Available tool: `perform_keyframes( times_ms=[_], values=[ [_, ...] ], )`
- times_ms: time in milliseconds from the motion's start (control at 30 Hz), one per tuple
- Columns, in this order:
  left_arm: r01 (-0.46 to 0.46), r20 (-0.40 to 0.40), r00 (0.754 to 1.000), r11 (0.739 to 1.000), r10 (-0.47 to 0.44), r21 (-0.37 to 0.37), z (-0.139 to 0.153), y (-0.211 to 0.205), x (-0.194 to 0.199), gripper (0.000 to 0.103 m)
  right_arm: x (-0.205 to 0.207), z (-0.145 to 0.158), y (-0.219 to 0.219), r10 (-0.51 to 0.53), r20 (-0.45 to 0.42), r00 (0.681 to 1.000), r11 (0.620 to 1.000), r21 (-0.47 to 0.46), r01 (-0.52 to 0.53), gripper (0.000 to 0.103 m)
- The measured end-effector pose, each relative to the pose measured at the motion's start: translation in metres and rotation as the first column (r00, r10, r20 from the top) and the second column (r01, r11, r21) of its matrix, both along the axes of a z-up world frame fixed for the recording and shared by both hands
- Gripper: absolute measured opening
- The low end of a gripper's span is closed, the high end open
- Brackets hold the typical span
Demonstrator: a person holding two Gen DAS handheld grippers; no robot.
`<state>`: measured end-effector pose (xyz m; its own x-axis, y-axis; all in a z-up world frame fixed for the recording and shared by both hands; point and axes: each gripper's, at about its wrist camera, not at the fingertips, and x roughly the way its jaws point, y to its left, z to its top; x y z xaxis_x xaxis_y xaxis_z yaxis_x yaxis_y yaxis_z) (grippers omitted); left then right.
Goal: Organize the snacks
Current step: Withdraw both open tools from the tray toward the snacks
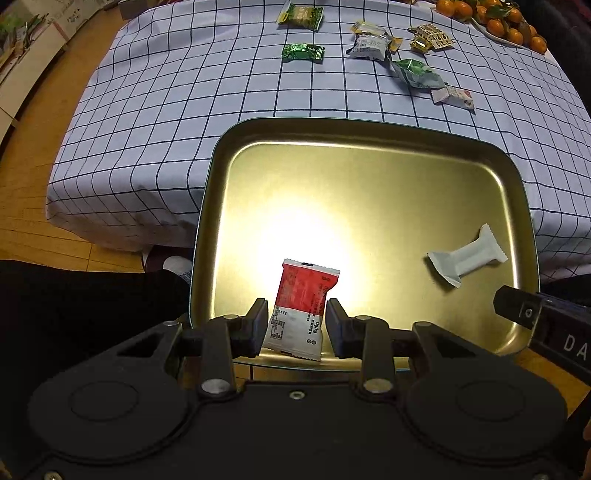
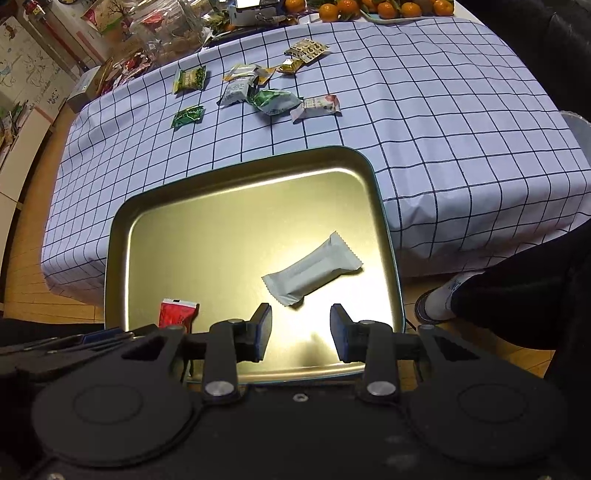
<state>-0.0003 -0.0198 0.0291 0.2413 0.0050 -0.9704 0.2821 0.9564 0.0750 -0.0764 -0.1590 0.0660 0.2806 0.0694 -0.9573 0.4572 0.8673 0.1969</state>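
Observation:
A gold metal tray (image 1: 221, 192) (image 2: 118, 236) sits at the near edge of the checked table. In it lie a red and white snack packet (image 1: 301, 306) (image 2: 176, 313) and a pale grey bar wrapper (image 1: 466, 258) (image 2: 312, 271). My left gripper (image 1: 297, 326) is open, its fingers on either side of the red packet's lower end with small gaps. My right gripper (image 2: 300, 330) is open and empty, just in front of the grey wrapper; its finger shows in the left wrist view (image 1: 517, 308). Several loose snacks lie farther back, among them a green packet (image 1: 303, 51) (image 2: 188, 116).
The blue checked tablecloth (image 1: 166, 110) (image 2: 443, 129) covers the table. A plate of oranges (image 1: 506, 22) (image 2: 384, 7) stands at the far edge. Jars and packets clutter the far left (image 2: 159, 33). Wooden floor and a foot in a white shoe (image 2: 439, 299) lie below the table.

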Motion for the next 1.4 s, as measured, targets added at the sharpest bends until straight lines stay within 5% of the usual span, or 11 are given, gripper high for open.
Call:
perform_keyframes(
  times_ms=[367, 967, 1400],
  values=[
    [0.0, -0.042, 0.999, 1.0, 0.0, 0.001, -0.005, 0.002, 0.007, 0.043, 0.01, -0.009, 0.004, 0.023, -0.096, 0.995, 0.999, -0.044, -0.027, 0.04],
    [-0.01, -0.22, 0.976, 1.0, 0.008, -0.009, -0.013, 0.002, 0.037, 0.043, 0.044, -0.022, -0.007, 0.055, -0.258, 0.965, 0.996, 0.084, -0.035, 0.042],
    [0.013, -0.205, 0.979, 1.0, -0.016, -0.018, 0.005, -0.014, 0.112, 0.043, 0.102, -0.019, -0.031, 0.094, -0.317, 0.944, 0.991, 0.122, -0.058, 0.042]
  ],
)
